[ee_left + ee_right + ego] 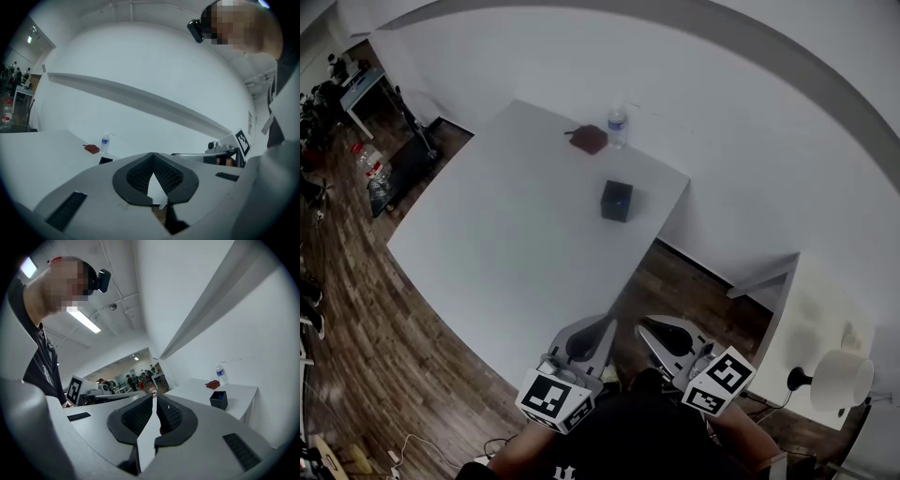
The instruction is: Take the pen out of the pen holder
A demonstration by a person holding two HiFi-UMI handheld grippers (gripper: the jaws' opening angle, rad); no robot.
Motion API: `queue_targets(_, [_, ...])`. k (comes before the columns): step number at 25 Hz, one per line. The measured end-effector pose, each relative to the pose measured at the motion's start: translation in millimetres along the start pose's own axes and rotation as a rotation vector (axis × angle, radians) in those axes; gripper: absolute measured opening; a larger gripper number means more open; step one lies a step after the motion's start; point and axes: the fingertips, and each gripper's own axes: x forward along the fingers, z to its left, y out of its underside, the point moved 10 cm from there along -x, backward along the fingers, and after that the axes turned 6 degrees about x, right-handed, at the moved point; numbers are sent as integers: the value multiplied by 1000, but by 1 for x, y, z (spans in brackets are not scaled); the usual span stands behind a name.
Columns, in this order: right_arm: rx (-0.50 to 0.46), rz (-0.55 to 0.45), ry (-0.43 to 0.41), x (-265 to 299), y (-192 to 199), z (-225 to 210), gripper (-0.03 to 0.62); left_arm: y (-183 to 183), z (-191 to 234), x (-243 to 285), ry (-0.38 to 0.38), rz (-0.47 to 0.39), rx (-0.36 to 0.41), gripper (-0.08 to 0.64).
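Note:
The black square pen holder (617,201) stands on the white table (506,244) near its right edge, with a blue pen tip showing inside. Both grippers hang close to the person's body, off the table's near corner and far from the holder. My left gripper (607,323) and right gripper (641,330) are both shut and empty, their tips touching. From the right gripper (153,398) view the holder (219,400) sits ahead to the right. In the left gripper (153,155) view only a corner of the holder (105,160) peeks over the jaw.
A water bottle (618,127) and a flat red object (589,139) lie at the table's far edge by the white wall. A second white desk (806,328) with a white round lamp (844,379) stands at right. Wooden floor surrounds the table; desks and people are far left.

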Motion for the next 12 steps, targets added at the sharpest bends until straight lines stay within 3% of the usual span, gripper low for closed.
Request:
queue_targets(6, [-10,36,14,29,-19,-47,17,-7,25,36,-16,1,-1,6])
queue_targets(12, [-45,96,-34,77,-44,-119,17,-11,58,88,-81,4,7,6])
